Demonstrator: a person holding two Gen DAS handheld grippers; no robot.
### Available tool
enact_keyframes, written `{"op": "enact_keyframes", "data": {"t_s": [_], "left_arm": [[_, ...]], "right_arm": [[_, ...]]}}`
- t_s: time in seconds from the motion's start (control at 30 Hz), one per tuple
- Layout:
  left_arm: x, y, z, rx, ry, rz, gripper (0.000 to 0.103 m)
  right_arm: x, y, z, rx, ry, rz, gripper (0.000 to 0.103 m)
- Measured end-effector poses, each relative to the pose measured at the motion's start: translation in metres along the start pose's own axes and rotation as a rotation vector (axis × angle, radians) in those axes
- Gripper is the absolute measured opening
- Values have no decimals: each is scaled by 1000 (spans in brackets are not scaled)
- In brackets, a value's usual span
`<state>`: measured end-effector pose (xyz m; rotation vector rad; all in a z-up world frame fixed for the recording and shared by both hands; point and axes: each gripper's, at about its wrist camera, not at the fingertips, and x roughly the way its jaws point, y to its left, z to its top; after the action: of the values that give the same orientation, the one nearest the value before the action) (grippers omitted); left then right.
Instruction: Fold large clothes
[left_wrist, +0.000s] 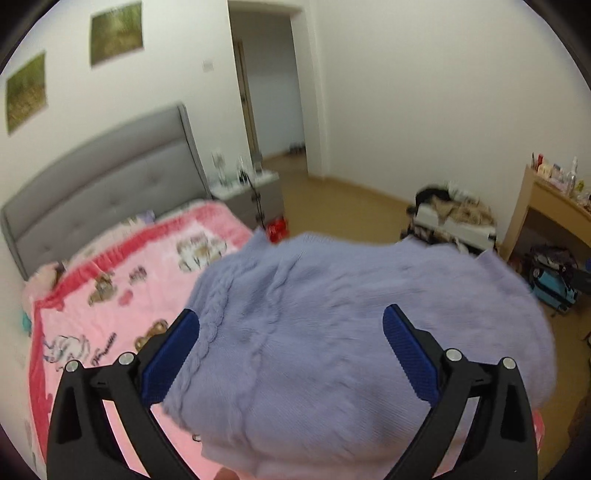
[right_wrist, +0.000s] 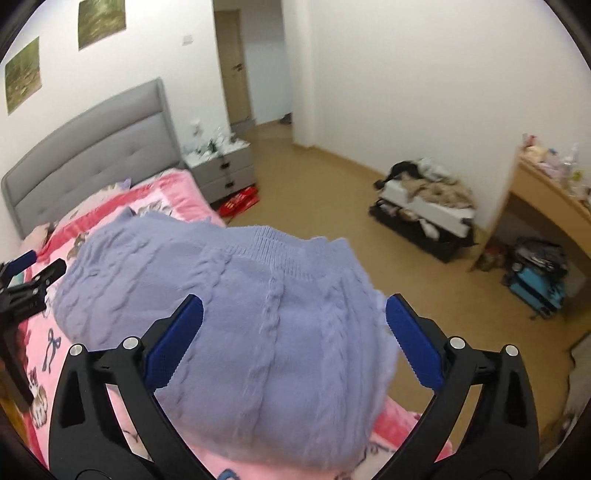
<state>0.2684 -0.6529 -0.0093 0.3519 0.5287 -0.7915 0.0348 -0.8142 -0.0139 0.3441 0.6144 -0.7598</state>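
Nearest the lens in the left wrist view, the left tool (left_wrist: 291, 341) is hovering with its blue-padded fingers (left_wrist: 173, 354) spread wide, released and gripping nothing. The lavender cable-knit sweater (left_wrist: 332, 325) is lying beneath and between them in a soft, folded heap, and its cloth is showing some blur.

In the right wrist view, the right tool (right_wrist: 293, 334) is likewise standing fully parted, its pads clear of the knit, grasping nothing. The sweater (right_wrist: 240, 295) is resting under it with its ribbed hem (right_wrist: 266, 240) lying along the far edge. At the left border of this view the left tool (right_wrist: 33, 273) is showing just beside the sweater's left side.

The sweater is sitting on the pink blanket (left_wrist: 122, 295) printed with cartoon figures, near the bed's right edge. The blanket is covering the bed, which is backing onto a grey tufted headboard (right_wrist: 92, 144).

Further off, a grey nightstand (right_wrist: 225, 170) is standing beside the headboard, with a red package (right_wrist: 240, 201) lying on the floor before it. Across the tan floor (right_wrist: 332, 192), a box heaped with clothes (right_wrist: 424, 199) is sitting against the white wall, and a wooden desk (right_wrist: 546, 192) cluttered with small items is standing at the right. Two green pictures (left_wrist: 116, 33) are hanging above the headboard.
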Motion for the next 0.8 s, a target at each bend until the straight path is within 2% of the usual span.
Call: {"op": "enact_keyframes", "data": {"t_s": [0.07, 0.17, 0.23, 0.4, 0.47, 0.57, 0.67, 0.73, 0.8], "left_arm": [[-29, -8, -2, -24, -36, 7, 98], [-78, -20, -6, -73, -86, -72, 98], [-104, -26, -9, -97, -75, -109, 98], [-161, -43, -23, -93, -53, -126, 98], [-181, -47, -30, -86, -42, -157, 98], [-206, -49, -42, -123, -9, -190, 98], [-226, -53, -56, -129, 12, -158, 98], [-236, -57, -65, -115, 23, -124, 98], [-243, -60, -74, -119, 43, -144, 98]], "right_arm": [[-32, 3, -11, 12, -22, 15, 95], [-67, 0, -25, 32, -11, -5, 95], [-82, -2, -32, 42, 1, 7, 95], [-117, -6, -64, 59, 47, -22, 95], [-130, -7, -77, 58, 55, -29, 95], [-152, -12, -93, 59, 76, -34, 95], [-177, -16, -107, 55, 65, -26, 95], [-190, -14, -115, 18, 62, -52, 95], [-198, -12, -121, 1, 65, -56, 95]]}}
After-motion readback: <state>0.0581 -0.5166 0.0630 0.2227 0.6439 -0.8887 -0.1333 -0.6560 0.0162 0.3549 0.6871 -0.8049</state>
